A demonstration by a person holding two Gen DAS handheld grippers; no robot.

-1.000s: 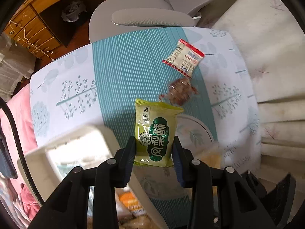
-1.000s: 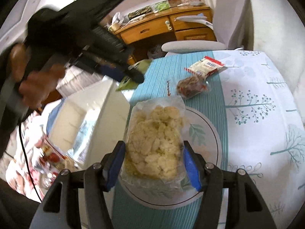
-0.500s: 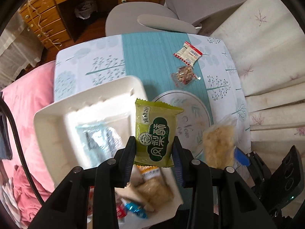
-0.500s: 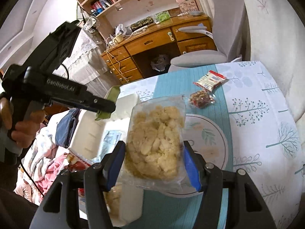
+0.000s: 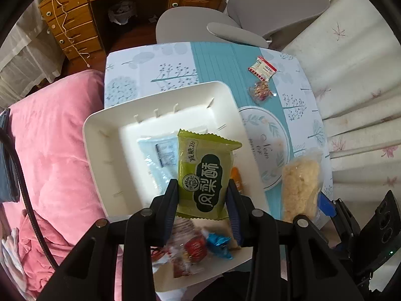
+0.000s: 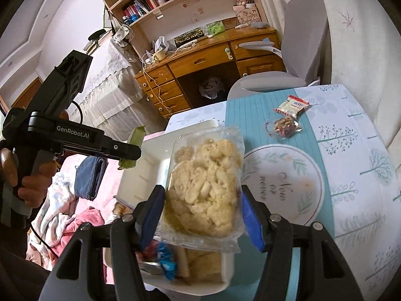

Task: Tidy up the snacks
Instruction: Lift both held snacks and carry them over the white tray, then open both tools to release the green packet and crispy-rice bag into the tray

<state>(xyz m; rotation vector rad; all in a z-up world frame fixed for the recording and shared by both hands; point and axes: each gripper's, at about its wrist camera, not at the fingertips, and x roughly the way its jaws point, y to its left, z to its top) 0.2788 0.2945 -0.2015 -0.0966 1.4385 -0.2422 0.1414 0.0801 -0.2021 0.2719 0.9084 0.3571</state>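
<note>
Left wrist: left tool [image 5: 203,193] points steeply down, clamping green packet [image 5: 204,173].

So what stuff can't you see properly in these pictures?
- Snacks at the near end of the white tray: left wrist view, blurred and partly behind the left gripper and its green packet.
- Same tray end, right wrist view: hidden behind the clear bag of pale snacks in the right gripper.
- Pale blue packet: print too blurred to read.
- Small clear packet on the table: contents too small to name.
</note>
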